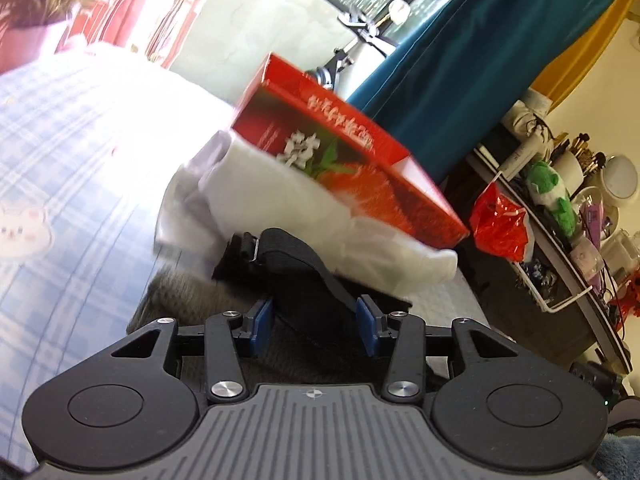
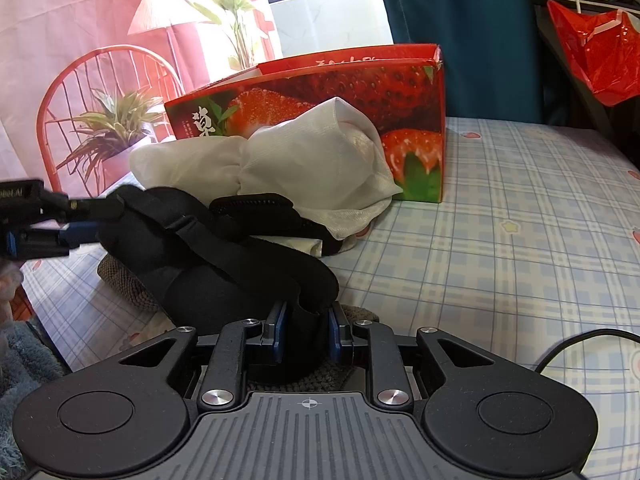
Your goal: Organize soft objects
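Note:
A black padded garment with straps (image 2: 224, 264) lies on the blue plaid bed sheet (image 2: 520, 220), over a grey knitted piece (image 2: 124, 284). My right gripper (image 2: 307, 336) is shut on its near end. My left gripper (image 2: 86, 220) comes in from the left and is shut on its far end. In the left wrist view the black garment (image 1: 288, 256) fills the gap of the left gripper (image 1: 316, 326). Behind it a white garment (image 2: 312, 168) is heaped against a red strawberry box (image 2: 360, 84). The left wrist view is rolled, so the white garment (image 1: 280, 208) and the box (image 1: 340, 148) appear slanted.
A red plastic bag (image 2: 592, 64) hangs off a cluttered shelf (image 1: 560, 276) beside the bed, where a green plush toy (image 1: 552, 196) sits. A teal curtain (image 2: 460, 20) hangs behind the box. A black cable (image 2: 580, 344) crosses the sheet at the right.

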`<state>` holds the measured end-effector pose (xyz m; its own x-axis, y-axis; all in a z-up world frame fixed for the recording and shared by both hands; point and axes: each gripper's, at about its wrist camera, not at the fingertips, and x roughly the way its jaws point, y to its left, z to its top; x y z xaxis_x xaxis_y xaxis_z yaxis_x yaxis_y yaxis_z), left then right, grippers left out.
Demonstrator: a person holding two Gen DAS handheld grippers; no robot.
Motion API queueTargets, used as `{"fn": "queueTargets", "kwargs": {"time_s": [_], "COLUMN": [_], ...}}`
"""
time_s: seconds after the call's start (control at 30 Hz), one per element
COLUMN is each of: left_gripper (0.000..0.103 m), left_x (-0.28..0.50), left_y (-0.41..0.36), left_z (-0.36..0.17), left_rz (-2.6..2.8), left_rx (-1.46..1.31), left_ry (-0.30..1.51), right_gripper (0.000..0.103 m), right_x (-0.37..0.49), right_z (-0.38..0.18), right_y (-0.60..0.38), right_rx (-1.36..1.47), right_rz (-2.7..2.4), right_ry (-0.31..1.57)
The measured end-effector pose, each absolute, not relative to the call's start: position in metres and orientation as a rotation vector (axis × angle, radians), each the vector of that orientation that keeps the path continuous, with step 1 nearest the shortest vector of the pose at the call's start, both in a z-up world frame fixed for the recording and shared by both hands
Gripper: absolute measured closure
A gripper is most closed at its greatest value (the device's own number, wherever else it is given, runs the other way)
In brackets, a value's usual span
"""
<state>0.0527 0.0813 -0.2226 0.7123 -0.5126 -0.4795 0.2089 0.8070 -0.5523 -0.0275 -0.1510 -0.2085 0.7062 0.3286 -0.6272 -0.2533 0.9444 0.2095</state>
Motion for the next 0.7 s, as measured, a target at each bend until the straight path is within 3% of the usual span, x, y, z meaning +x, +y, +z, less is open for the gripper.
{"fn": "queueTargets", "kwargs": {"time_s": [0.4, 0.47, 0.53, 0.7], "left_gripper": [0.057, 0.060, 0.071, 0.075], "left_x": [0.069, 0.072, 0.073, 0.069], "left_y": [0.075, 0.066, 0.061, 0.068], "left_z": [-0.225, -0.227, -0.229, -0.231], "left_rz": [-0.436, -0.418, -0.379, -0.350], "left_rx": [-0.502, -0.435, -0.358, -0.344], "left_ry": [0.699, 0.721, 0.739, 0.736], "right_gripper": [0.083, 0.083, 0.083, 0.083], "right_x": [-0.027, -0.027, -0.027, -0.028], "right_z": [-0.209, -0.209, -0.209, -0.208], "right_y": [-0.150, -0.150, -0.150, -0.149], "right_rx": [0.114, 0.114, 0.114, 0.112], "right_rz": [0.326, 0.326, 0.326, 0.343], "right_ry": [0.720, 0.720, 0.720, 0.715]}}
